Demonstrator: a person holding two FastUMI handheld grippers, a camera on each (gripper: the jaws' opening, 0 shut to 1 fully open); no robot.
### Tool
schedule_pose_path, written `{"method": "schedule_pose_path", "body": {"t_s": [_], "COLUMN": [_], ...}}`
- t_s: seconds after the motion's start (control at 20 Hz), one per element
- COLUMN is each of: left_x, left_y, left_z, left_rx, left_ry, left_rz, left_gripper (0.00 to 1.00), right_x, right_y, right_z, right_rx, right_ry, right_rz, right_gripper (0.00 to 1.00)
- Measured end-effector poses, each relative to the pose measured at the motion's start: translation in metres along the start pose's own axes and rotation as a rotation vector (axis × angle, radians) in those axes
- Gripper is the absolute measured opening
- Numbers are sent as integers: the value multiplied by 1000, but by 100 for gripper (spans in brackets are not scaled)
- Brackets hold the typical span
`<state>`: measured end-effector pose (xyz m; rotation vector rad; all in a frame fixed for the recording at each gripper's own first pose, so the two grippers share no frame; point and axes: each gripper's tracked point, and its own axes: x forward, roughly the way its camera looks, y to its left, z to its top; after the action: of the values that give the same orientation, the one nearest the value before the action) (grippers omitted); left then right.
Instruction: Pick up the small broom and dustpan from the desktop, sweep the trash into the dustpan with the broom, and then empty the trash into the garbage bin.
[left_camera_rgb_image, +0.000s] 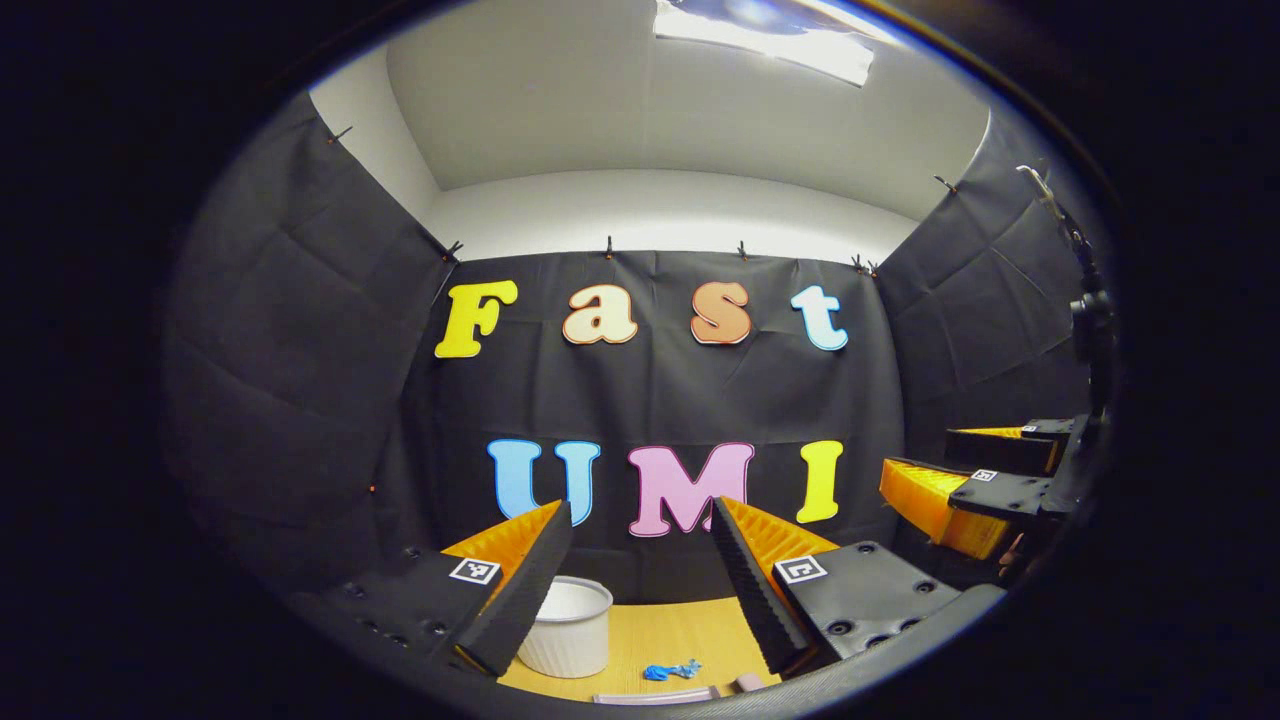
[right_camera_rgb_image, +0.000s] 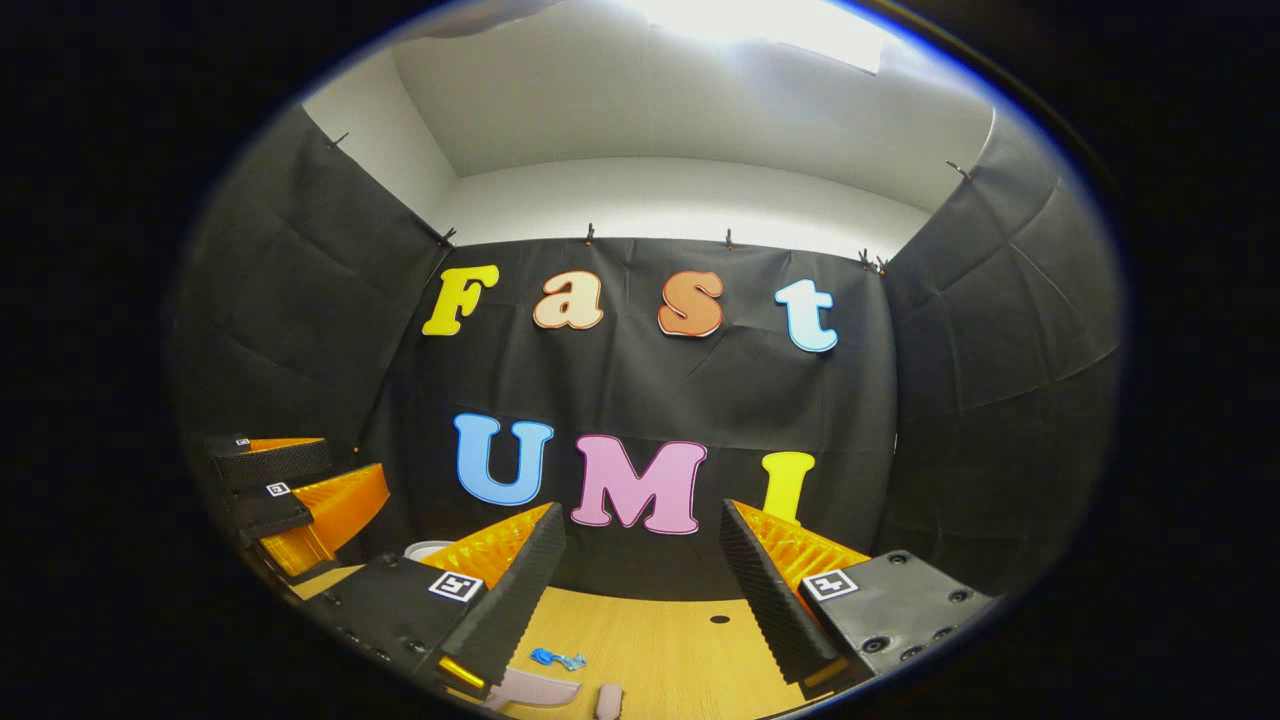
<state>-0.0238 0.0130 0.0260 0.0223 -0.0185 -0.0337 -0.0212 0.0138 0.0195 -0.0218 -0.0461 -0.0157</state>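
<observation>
Light wood-grain worktop (left_camera_rgb_image: 655, 625), butting up vs black cloth wall at back. On it: white ribbed round bin (left_camera_rgb_image: 566, 627) at left-rear, upright, open top; small blue crumpled scrap of trash (left_camera_rgb_image: 671, 669) lying nr the middle, apart from bin; pale pinkish pieces (right_camera_rgb_image: 541, 688) at the near edge, cut off, can't tell what. Small dark hole (right_camera_rgb_image: 719, 619) in worktop surface.

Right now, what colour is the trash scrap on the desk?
Blue scrap; clearest in the left gripper view.

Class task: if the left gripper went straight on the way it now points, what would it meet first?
Probably the black cloth wall: the left gripper stands open, aimed above the desktop and the white bin below. Depth is unclear.
</observation>
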Motion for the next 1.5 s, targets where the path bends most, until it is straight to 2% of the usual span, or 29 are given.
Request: {"method": "schedule_pose_path", "body": {"t_s": [0.2, 0.25, 0.4, 1.05, 1.5], "left_x": [-2, -3, -2, 2, 11], "left_y": [1, 1, 1, 2, 1], "left_z": [0, 0, -3, -5, -20], "left_rx": [-2, -4, -14, -29, -50], "left_ry": [-2, -1, 15, 48, 98], "left_rz": [4, 3, -1, -19, -30], "left_gripper": [82, 80, 82, 80, 82], "right_x": [1, 0, 3, 14, 33], "right_y": [2, 1, 1, 10, 19], "right_z": [3, 1, -2, -15, -46], "right_rx": [7, 7, 2, 6, 29], "right_ry": [-7, -6, 2, 18, 89], "right_rz": [6, 3, 1, 26, 35], "right_gripper": [99, 99, 99, 99, 99]}}
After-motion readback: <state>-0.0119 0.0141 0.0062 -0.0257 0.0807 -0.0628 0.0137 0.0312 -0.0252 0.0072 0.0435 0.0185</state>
